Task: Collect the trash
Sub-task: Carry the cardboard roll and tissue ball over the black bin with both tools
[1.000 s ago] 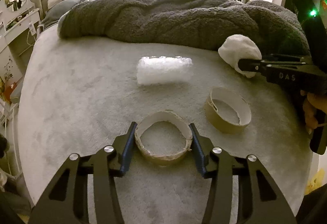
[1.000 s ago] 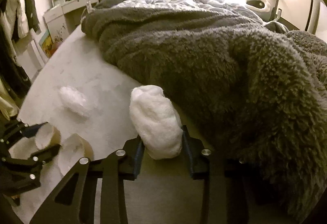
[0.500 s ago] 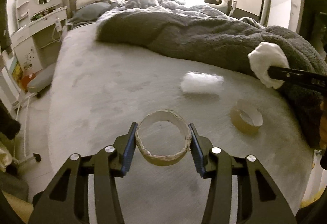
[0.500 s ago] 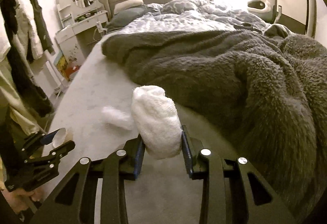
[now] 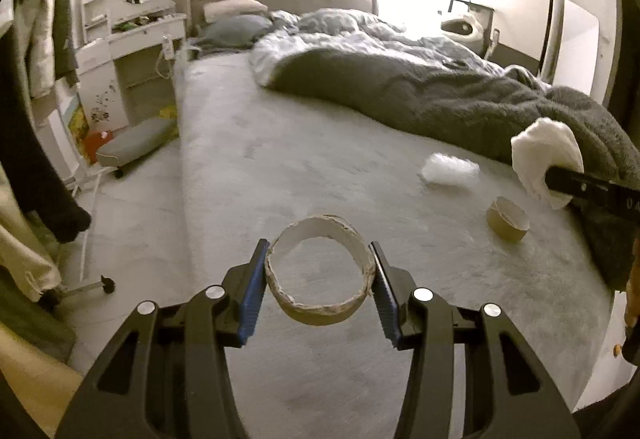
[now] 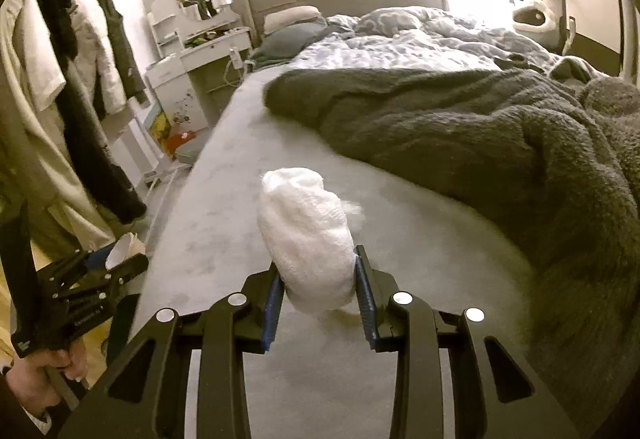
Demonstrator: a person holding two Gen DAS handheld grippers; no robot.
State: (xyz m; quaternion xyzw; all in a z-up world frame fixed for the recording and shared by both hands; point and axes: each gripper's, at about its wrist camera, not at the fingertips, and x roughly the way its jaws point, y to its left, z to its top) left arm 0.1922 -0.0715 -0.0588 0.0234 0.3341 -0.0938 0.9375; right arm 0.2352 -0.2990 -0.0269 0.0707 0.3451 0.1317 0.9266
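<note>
bed [image 5: 280,175] w/ dark blanket [image 5: 460,103] bunched to one side leaves bare mattress where trash lies. left hand-held gripper [image 5: 320,281] is clamped part-way on a cardboard ring [image 5: 320,305], lifted clear, apparently for carrying off. right hand-held gripper [image 6: 318,293] squeezes a white wad [image 6: 308,235] between narrow jaws. bubble-wrap piece [image 5: 450,169] & a smaller cardboard ring [image 5: 508,225] lie uncollected, well ahead-right of the left one.

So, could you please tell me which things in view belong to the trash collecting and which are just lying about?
Part of the job:
- torn cardboard tape ring, in the left gripper
- crumpled white paper wad, in the right gripper
- second cardboard ring, on the bed
- clear bubble-wrap bundle, on the bed

Just lying about:
- fuzzy dark grey blanket
- grey pillow
- hanging coats
</note>
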